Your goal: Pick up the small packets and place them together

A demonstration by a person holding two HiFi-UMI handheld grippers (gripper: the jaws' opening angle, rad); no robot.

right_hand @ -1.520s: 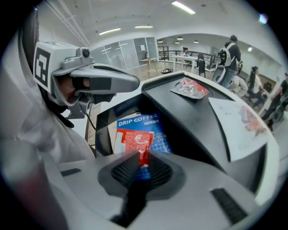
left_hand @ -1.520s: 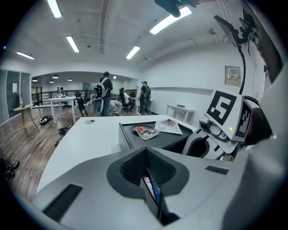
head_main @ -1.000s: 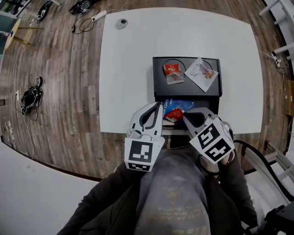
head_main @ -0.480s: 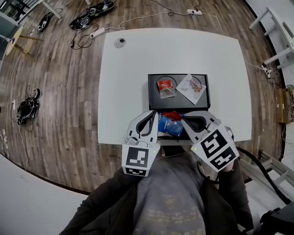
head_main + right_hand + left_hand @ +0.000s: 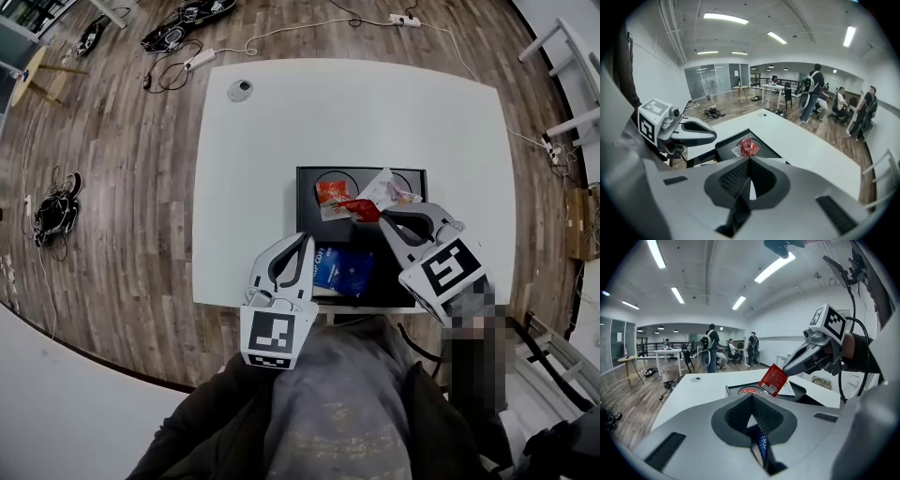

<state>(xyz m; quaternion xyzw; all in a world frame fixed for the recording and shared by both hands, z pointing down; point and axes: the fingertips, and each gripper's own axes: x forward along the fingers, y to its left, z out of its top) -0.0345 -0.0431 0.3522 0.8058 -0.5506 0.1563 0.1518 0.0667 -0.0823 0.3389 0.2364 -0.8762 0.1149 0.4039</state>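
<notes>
A black tray (image 5: 309, 187) sits on the white table. In its far part lie a red packet (image 5: 330, 194) and a white packet (image 5: 386, 187). My right gripper (image 5: 382, 217) is shut on a second red packet (image 5: 361, 209), which it holds in the air just near side of those two. The left gripper view shows that packet (image 5: 773, 379) hanging from the right gripper (image 5: 785, 371) by a corner. A blue packet (image 5: 342, 272) lies flat in the tray's near part. My left gripper (image 5: 307, 239) is shut and empty, just left of the blue packet.
The white table (image 5: 281, 131) has a round grommet (image 5: 240, 90) at its far left. Cables and power strips (image 5: 187, 14) lie on the wooden floor beyond. Several people stand (image 5: 710, 352) by desks far behind the table.
My right gripper has carried the red packet away from me, from above the blue packet to beside the two packets in the far part. The left gripper stays near the table's near edge.
</notes>
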